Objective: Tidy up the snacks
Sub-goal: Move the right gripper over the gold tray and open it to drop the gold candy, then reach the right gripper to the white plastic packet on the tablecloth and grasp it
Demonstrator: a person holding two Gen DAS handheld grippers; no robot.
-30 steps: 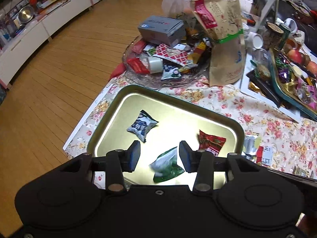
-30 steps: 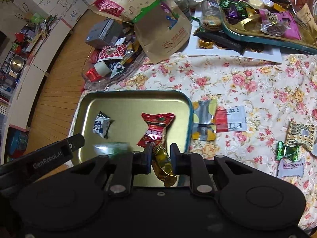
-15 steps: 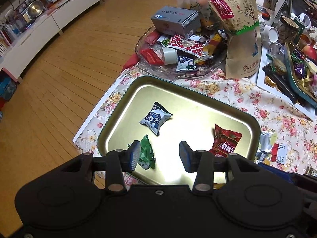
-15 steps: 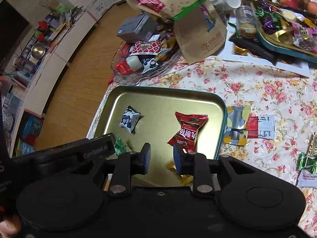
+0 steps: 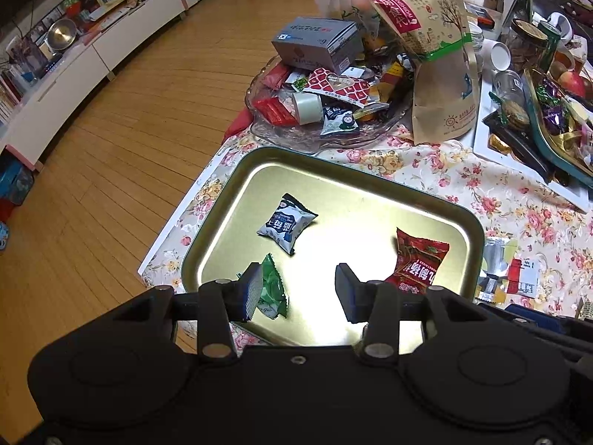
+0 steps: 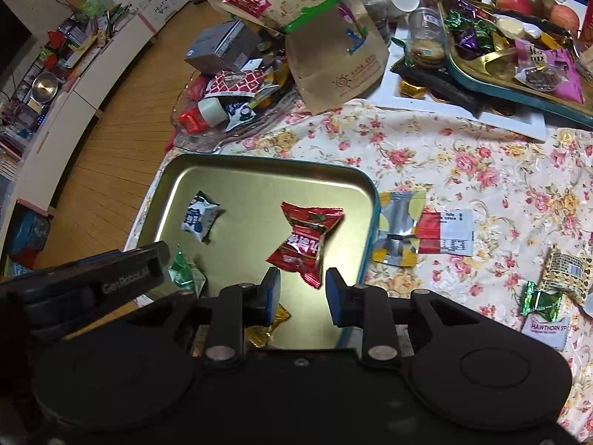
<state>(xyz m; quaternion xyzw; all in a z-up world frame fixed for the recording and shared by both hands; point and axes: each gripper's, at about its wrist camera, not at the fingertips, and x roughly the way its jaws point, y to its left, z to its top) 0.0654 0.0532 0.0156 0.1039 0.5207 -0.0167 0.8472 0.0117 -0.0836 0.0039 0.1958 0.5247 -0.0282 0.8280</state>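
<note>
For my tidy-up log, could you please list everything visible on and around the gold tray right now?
Tray: one, gold with teal rim, on floral tablecloth.
Blue-white snack: one, in tray, far left.
Red snack: one, in tray, right of centre.
Green candy: one, in tray, near left.
Gold candy: one, in tray, near edge.
Silver-yellow packet: one, on cloth beside tray.
Kraft bag: one, brown, behind tray.
Glass dish: one, clear, heaped with snacks.
Left gripper: black, open, empty.
Right gripper: black, open, empty.
</note>
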